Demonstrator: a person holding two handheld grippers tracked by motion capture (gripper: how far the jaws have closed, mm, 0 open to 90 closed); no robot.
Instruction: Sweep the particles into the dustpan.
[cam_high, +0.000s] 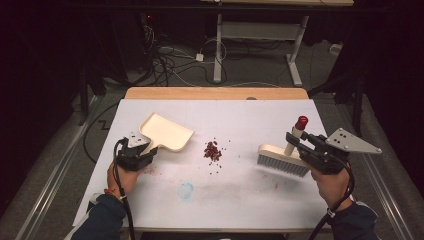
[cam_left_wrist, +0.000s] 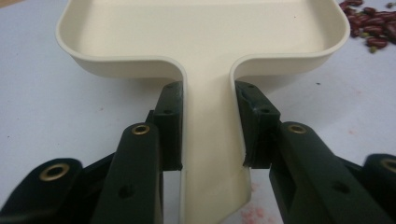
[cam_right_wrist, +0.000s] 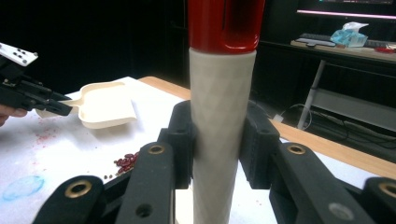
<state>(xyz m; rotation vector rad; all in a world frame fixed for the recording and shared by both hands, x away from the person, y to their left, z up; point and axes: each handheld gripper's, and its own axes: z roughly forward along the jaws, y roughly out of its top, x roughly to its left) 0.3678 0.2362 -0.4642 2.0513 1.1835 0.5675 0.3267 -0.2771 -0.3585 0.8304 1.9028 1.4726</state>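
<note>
A cream dustpan (cam_high: 167, 132) lies on the white table sheet (cam_high: 235, 195) at the left. My left gripper (cam_high: 146, 148) is shut on its flat handle (cam_left_wrist: 208, 140), both pads (cam_left_wrist: 169, 126) pressing the handle's sides. A small pile of dark red beans (cam_high: 212, 151) sits mid-table, a few of them (cam_left_wrist: 369, 28) just past the pan's right corner. At the right, my right gripper (cam_high: 294, 140) is shut on the cream handle (cam_right_wrist: 219, 130) of a brush with a red cap (cam_high: 301, 122); its grey bristles (cam_high: 282, 166) hang close over the sheet.
A wooden table edge (cam_high: 215, 93) runs along the back. Faint blue (cam_high: 185, 190) and pink stains mark the sheet. Cables (cam_high: 172, 60) and a desk frame (cam_high: 260, 35) are on the floor behind. A second desk with a monitor stands far off in the right gripper view.
</note>
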